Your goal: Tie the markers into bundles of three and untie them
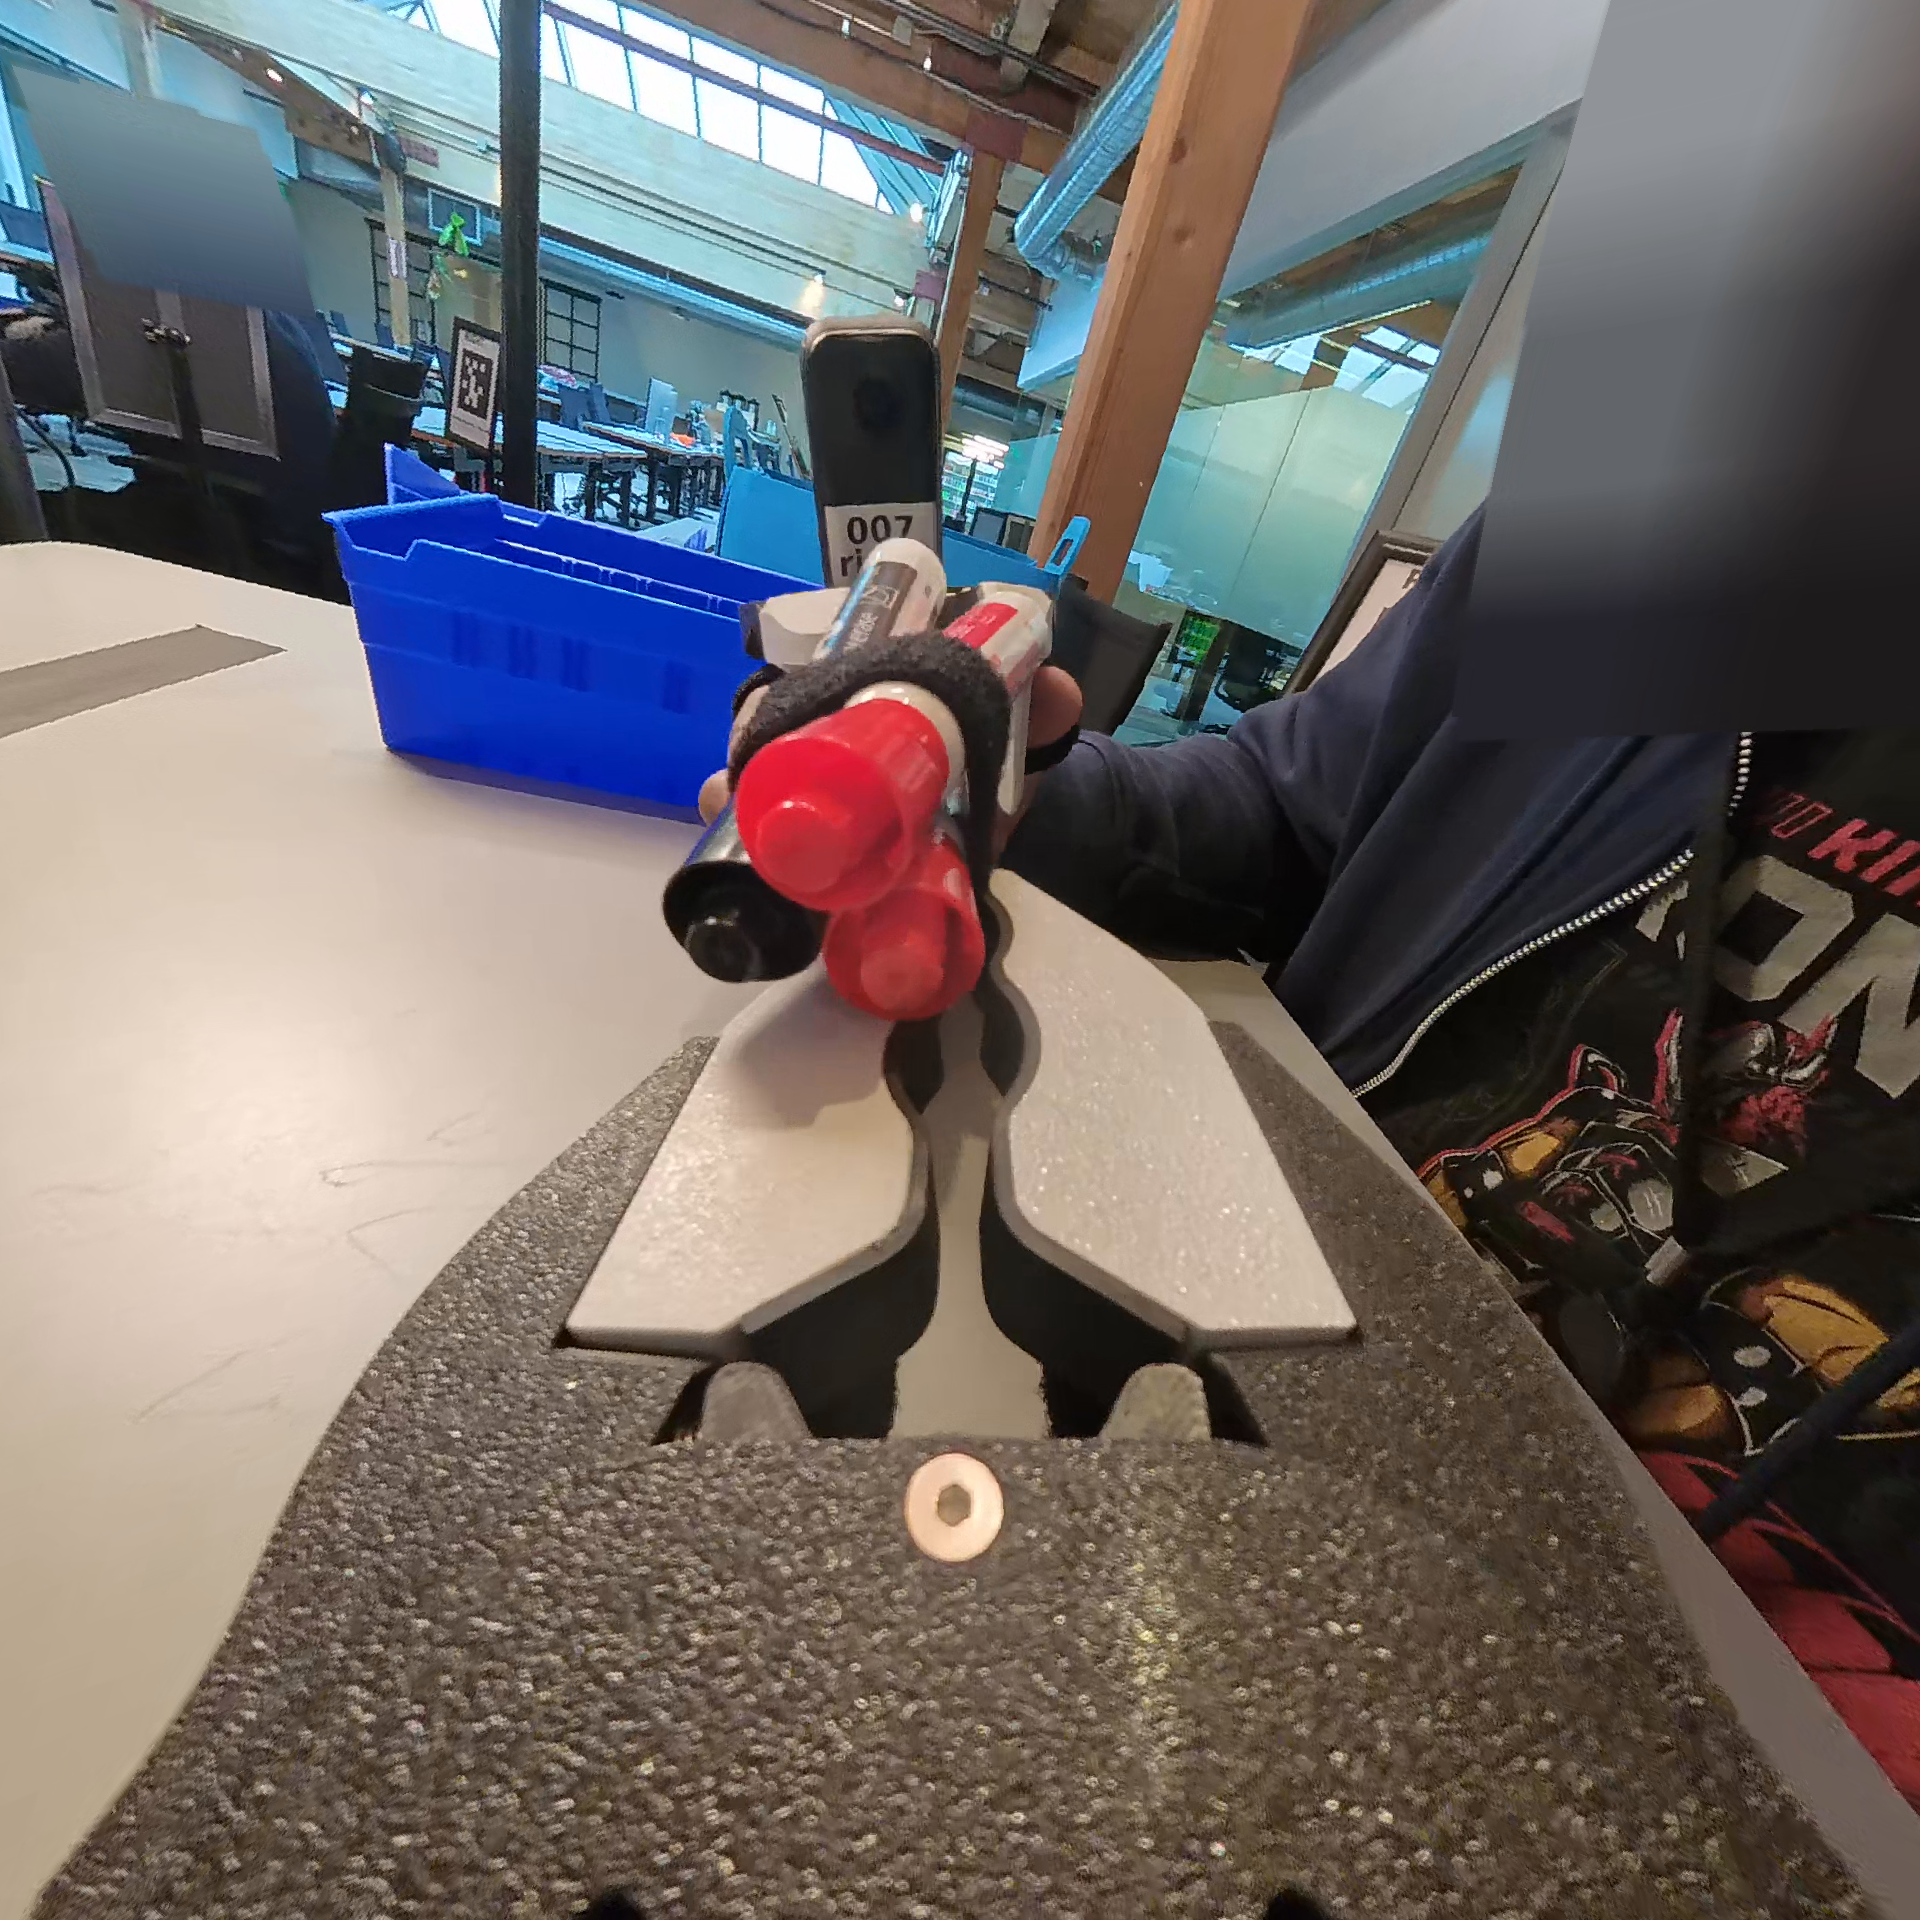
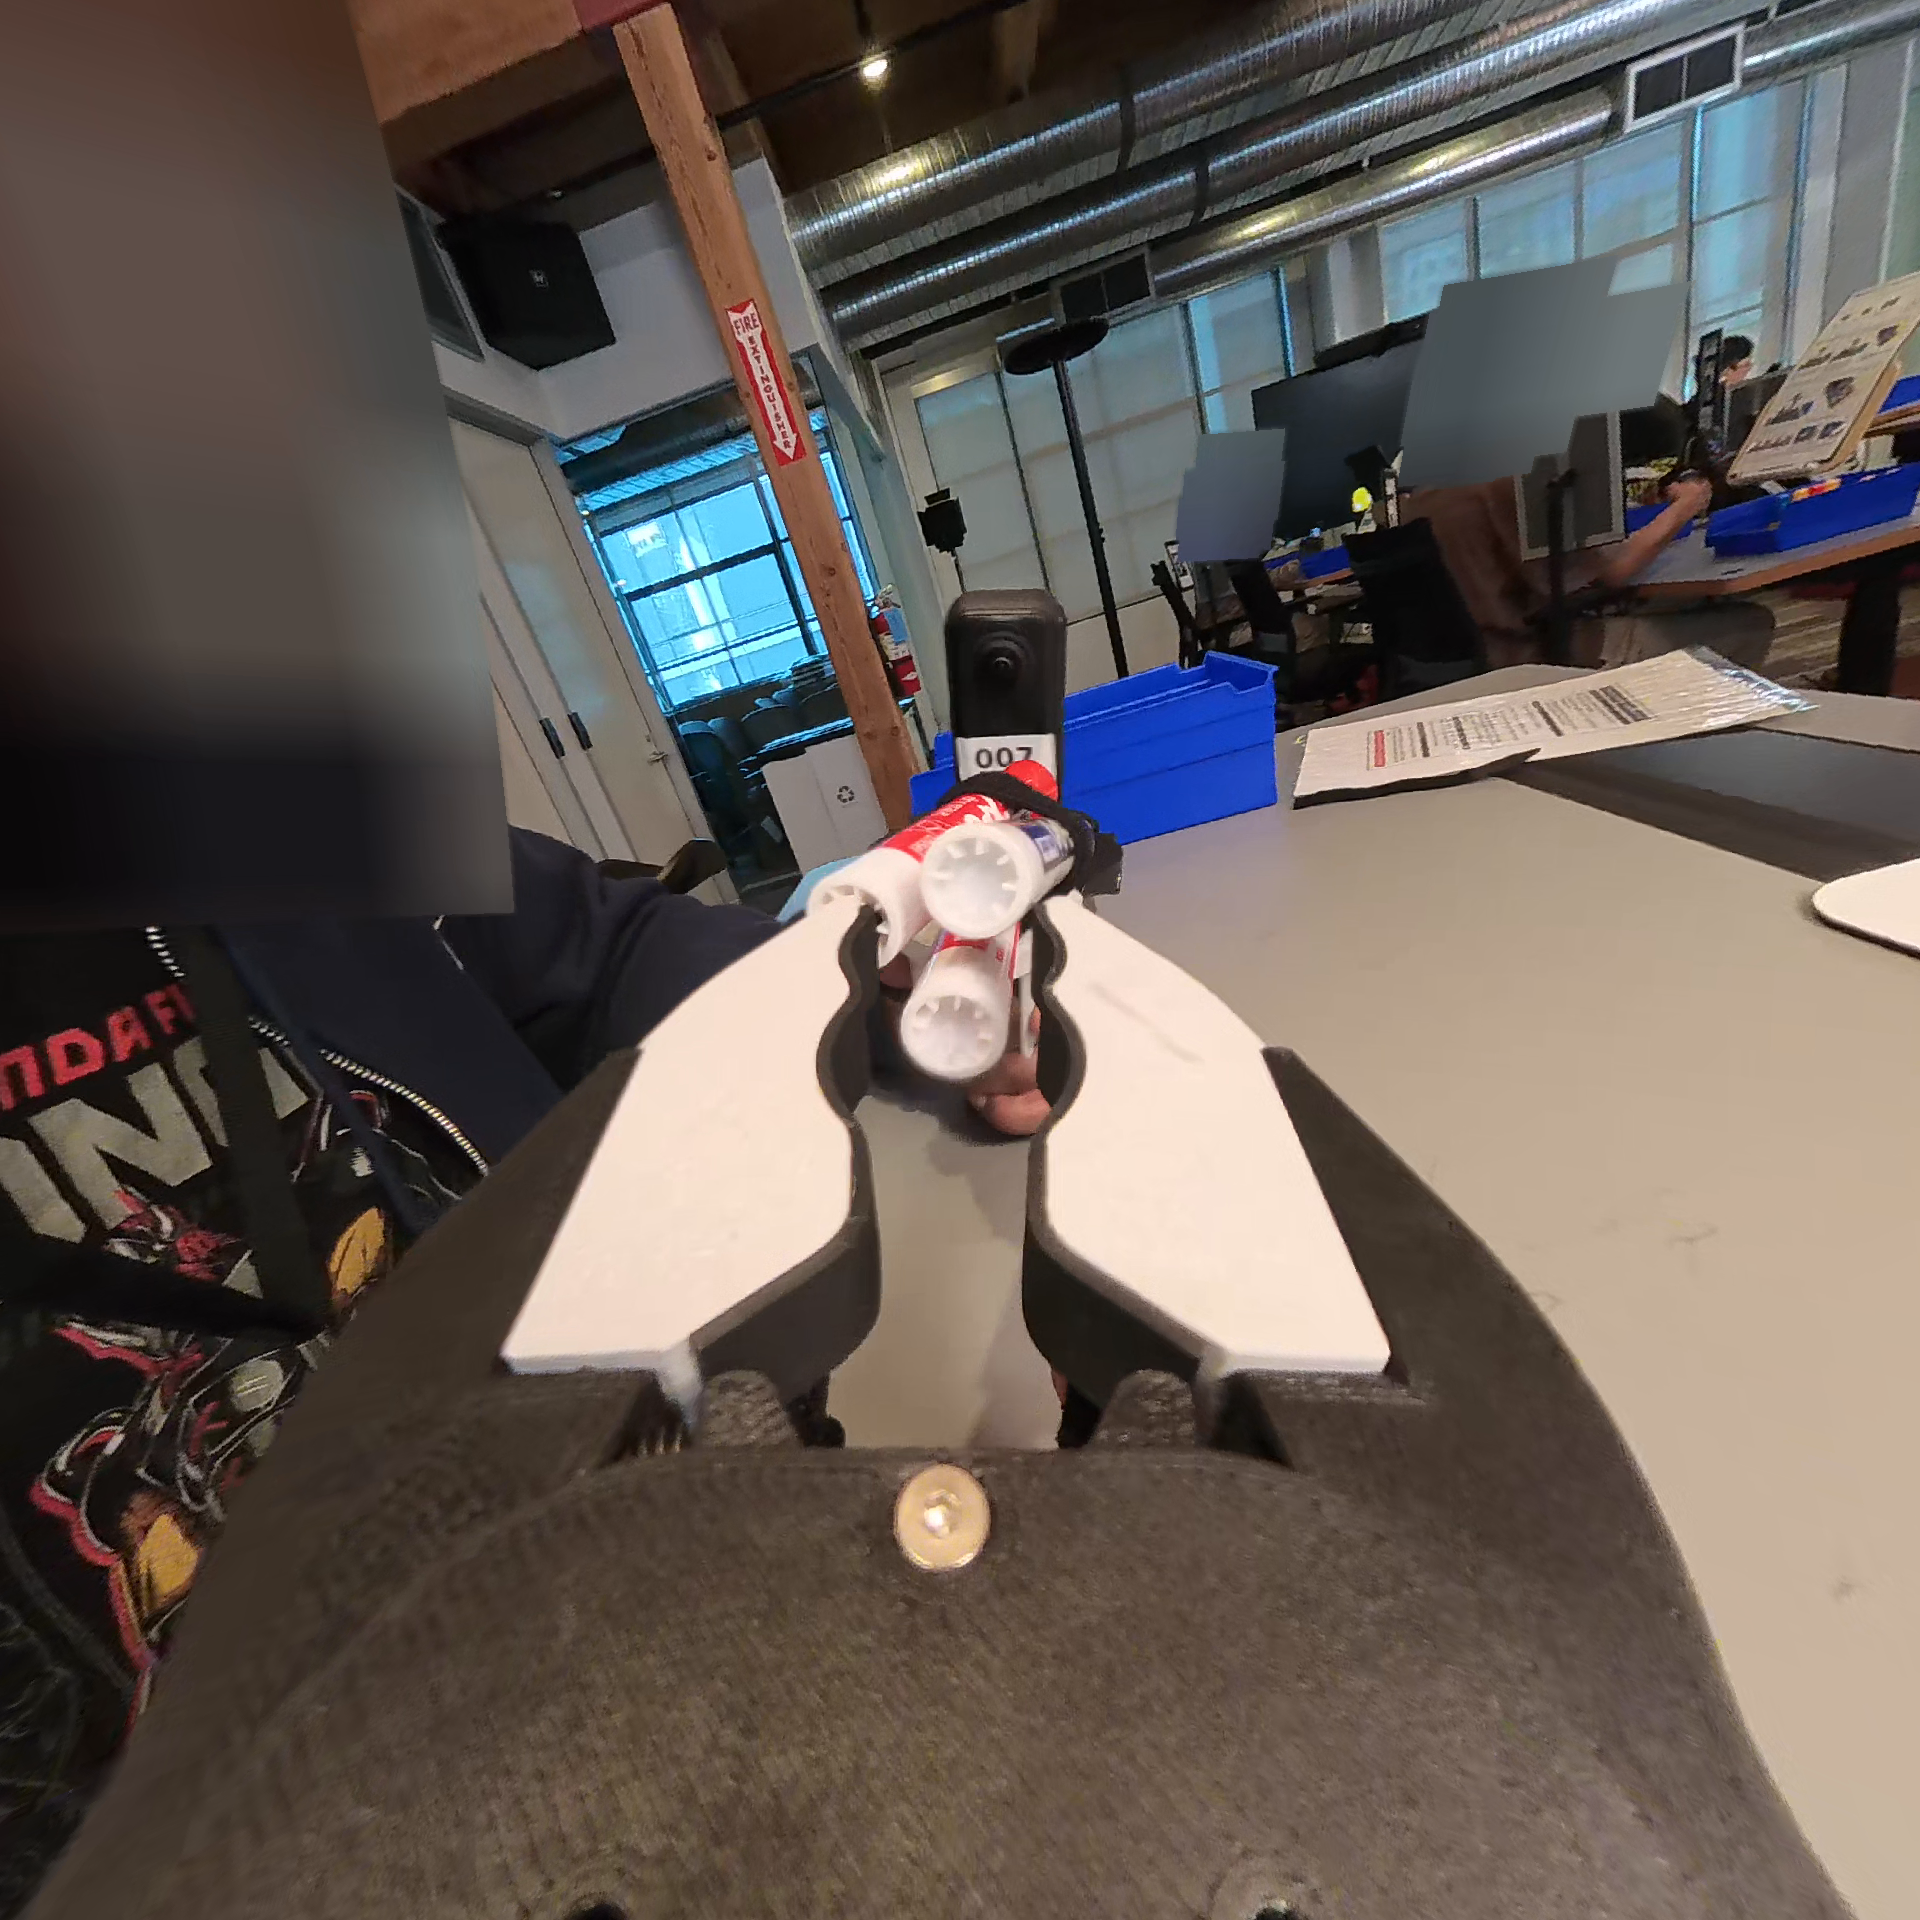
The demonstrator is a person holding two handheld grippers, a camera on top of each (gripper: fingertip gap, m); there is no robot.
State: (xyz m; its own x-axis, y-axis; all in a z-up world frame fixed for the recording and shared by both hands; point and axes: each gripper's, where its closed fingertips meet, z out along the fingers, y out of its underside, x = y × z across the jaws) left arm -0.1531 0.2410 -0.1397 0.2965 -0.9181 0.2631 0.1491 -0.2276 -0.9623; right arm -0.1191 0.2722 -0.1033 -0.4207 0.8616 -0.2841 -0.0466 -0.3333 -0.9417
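Three markers (image 1: 852, 800) are bundled: two with red caps, one with a black cap (image 1: 732, 920). A black band (image 1: 914, 665) wraps them. My left gripper (image 1: 966, 914) is nearly closed just under the caps, and a strip of the band runs down into its tips. My right gripper (image 2: 951, 925) faces it and is shut around the markers' white tail ends (image 2: 971, 883). The right gripper also shows behind the bundle in the left wrist view (image 1: 904, 644). The bundle is held above the grey table (image 1: 260, 935).
A blue bin (image 1: 540, 644) stands on the table behind the bundle; it also shows in the right wrist view (image 2: 1164, 738). A printed sheet (image 2: 1538, 727) and a white flat object (image 2: 1870, 904) lie farther right. A person's torso and dark sleeve (image 1: 1351, 831) are close by. About 7 cm separates my left fingertips from my right.
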